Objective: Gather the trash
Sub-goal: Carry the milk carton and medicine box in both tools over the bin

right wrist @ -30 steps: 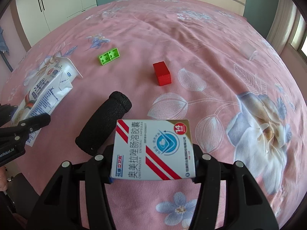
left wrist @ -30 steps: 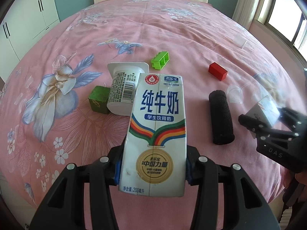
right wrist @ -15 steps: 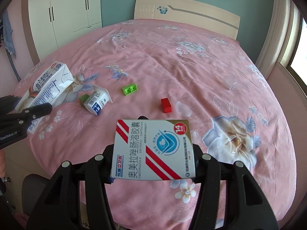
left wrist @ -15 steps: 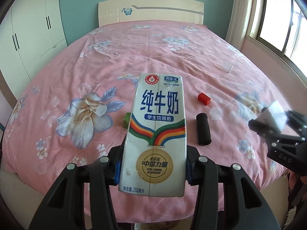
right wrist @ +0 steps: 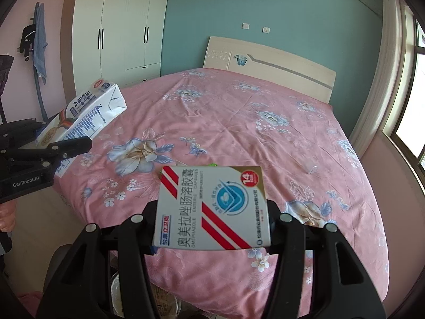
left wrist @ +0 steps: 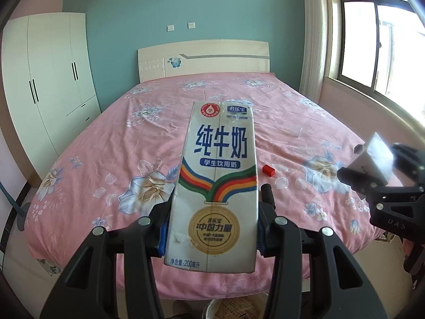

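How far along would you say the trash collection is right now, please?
Nothing visibly binned yet. In hand: the left tool grips a white milk carton; the right tool grips a white-and-red medicine box. Left on the pink floral bed: a red block and black foam roll.

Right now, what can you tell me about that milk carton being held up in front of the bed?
The milk carton is a tall, slim white paperboard box with blue Chinese lettering, a rainbow stripe band and a gold medallion. It looks slightly dented and scuffed near the bottom. The left gripper clamps its lower sides, printed face to the camera. It hangs in the air above the pink floral bed, touching only the gripper.
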`<move>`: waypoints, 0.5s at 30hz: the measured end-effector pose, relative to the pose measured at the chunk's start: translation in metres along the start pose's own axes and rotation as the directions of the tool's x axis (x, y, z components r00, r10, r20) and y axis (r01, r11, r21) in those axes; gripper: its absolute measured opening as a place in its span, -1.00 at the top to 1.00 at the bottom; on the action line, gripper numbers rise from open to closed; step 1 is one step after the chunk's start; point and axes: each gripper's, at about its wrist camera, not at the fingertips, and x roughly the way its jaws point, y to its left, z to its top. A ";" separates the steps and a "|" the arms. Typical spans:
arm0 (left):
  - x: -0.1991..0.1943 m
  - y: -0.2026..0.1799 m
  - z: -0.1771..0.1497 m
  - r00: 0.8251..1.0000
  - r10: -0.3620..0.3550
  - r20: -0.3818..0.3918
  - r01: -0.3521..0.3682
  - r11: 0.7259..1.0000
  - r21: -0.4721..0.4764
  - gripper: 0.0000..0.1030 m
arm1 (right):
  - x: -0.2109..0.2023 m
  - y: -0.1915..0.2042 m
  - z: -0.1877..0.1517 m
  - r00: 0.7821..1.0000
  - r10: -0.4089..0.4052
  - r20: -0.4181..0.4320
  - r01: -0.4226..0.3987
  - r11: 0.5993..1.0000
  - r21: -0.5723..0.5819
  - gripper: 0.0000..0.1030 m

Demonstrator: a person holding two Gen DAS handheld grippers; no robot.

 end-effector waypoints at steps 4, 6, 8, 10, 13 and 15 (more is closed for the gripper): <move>-0.028 0.002 -0.006 0.999 -0.020 0.031 0.020 1.000 0.013 0.03 | -0.031 0.017 0.001 0.999 0.010 0.035 -0.009 1.000 -0.027 -0.07; -0.040 0.002 -0.009 0.999 -0.025 0.045 0.024 1.000 0.020 0.03 | -0.043 0.024 0.000 0.999 0.013 0.050 -0.011 0.999 -0.039 -0.07; -0.052 0.002 -0.014 0.998 -0.025 0.061 0.024 0.999 0.029 0.03 | -0.054 0.030 -0.002 0.998 0.020 0.059 -0.018 0.999 -0.049 -0.07; -0.061 0.003 -0.018 0.997 -0.025 0.073 0.023 0.999 0.037 0.03 | -0.063 0.036 -0.005 0.998 0.026 0.066 -0.022 0.998 -0.058 -0.07; -0.071 0.002 -0.027 0.996 -0.027 0.083 0.023 0.998 0.053 0.03 | -0.073 0.043 -0.011 0.997 0.039 0.068 -0.035 0.997 -0.065 -0.07; -0.075 0.001 -0.033 0.996 -0.031 0.083 0.026 0.998 0.063 0.03 | -0.077 0.047 -0.015 0.996 0.049 0.068 -0.044 0.997 -0.067 -0.07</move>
